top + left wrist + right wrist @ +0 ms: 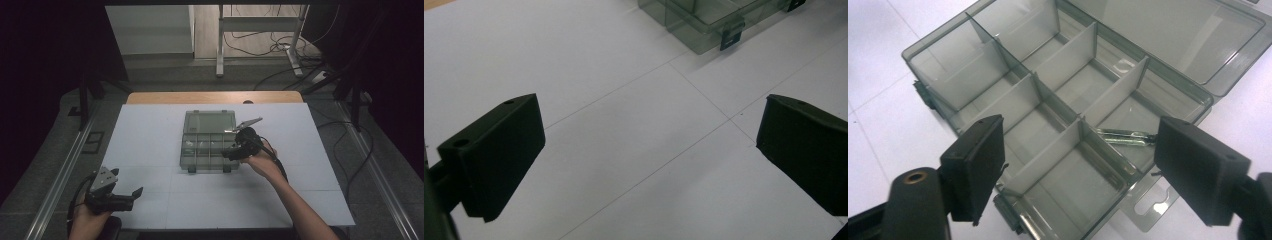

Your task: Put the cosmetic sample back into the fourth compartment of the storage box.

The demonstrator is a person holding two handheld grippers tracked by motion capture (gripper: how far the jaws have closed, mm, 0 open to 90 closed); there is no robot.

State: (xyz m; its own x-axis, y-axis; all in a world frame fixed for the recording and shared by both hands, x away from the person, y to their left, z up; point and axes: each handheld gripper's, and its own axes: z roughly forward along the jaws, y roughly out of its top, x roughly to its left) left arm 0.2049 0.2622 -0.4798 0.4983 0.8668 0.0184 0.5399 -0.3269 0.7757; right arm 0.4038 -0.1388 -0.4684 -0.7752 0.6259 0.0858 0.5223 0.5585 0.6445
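- The smoke-grey translucent plastic compartment box lies at the centre of the high view on the white table sheet. Its lid is folded back flat toward the upper part of the frame.
- In the right gripper view, thin dividers split the box into compartments. A small clear tube-like item lies in a compartment at centre right; what it is cannot be told.
- The right gripper hovers at the box's right edge, jaws apart and holding nothing, flanking the nearest compartments.
- The left gripper rests at the lower left of the high view, well apart from the box, jaws apart and empty.
- Judgement: the opening step appears complete. Handling of the contents, and any closing of the lid, remain to be done.
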